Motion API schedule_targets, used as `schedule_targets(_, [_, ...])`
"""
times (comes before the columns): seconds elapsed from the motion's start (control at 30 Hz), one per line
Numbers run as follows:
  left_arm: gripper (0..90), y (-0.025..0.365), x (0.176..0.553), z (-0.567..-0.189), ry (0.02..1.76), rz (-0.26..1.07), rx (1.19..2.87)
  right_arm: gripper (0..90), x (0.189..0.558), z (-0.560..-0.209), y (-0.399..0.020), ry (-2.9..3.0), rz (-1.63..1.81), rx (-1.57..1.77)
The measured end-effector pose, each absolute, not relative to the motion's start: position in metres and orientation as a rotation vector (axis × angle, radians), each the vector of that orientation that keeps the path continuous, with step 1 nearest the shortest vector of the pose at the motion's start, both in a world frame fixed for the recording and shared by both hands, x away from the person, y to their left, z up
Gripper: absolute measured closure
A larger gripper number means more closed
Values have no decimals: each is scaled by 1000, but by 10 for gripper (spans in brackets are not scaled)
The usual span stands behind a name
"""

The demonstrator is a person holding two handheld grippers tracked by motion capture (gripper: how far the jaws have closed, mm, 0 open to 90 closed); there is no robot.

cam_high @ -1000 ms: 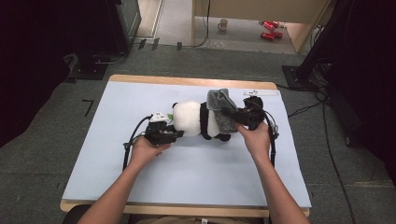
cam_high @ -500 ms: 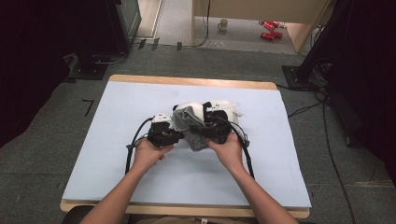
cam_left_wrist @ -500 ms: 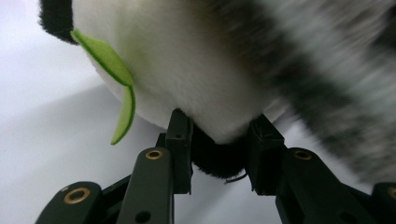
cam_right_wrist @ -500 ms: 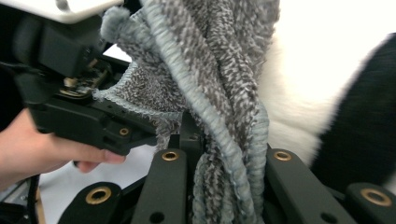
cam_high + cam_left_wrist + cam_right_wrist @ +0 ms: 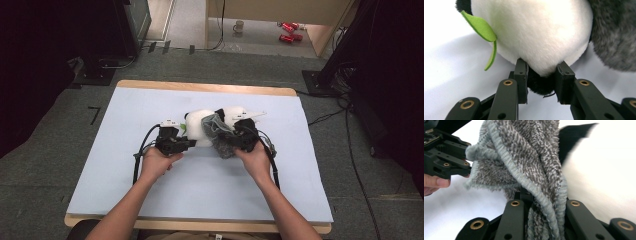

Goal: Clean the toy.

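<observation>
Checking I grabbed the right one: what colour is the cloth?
Grey, flecked with white, the cloth shows best in the right gripper view.

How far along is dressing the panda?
Done: the grey cloth is picked up, clamped in the right gripper, and sits against the panda in the high view. In hand: the left gripper, whose jaws have just been closing, pinches the panda's underside to hold it. Left: the cloth is bunched beside the body, not yet pulled around it.
</observation>
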State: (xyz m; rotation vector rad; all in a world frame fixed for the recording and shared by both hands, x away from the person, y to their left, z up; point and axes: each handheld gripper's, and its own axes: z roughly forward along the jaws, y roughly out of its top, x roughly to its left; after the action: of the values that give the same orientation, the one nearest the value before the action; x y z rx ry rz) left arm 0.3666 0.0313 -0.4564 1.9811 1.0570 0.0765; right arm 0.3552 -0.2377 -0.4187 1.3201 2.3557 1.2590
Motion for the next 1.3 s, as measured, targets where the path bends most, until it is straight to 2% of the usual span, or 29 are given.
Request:
schedule_targets(0.47, [684,34,376,-456,1082,37,1984,771,354,-413,-308,2151,1254,1520])
schedule_targets(0.8, [683,33,374,-456,1067,42,1979,772,355,-411,-327,2082,1250,1608])
schedule_targets(0.97, [683,34,373,-456,1072,34,1968,774,350,-395,-317,2085,1315,1556])
schedule_targets(1.07, [683,30,367,-454,1050,64,1981,774,347,-384,-293,2141,1409,1484])
schedule_targets(1.3, [681,30,357,-453,1063,51,1963,773,344,-389,-243,2312,1440,1369])
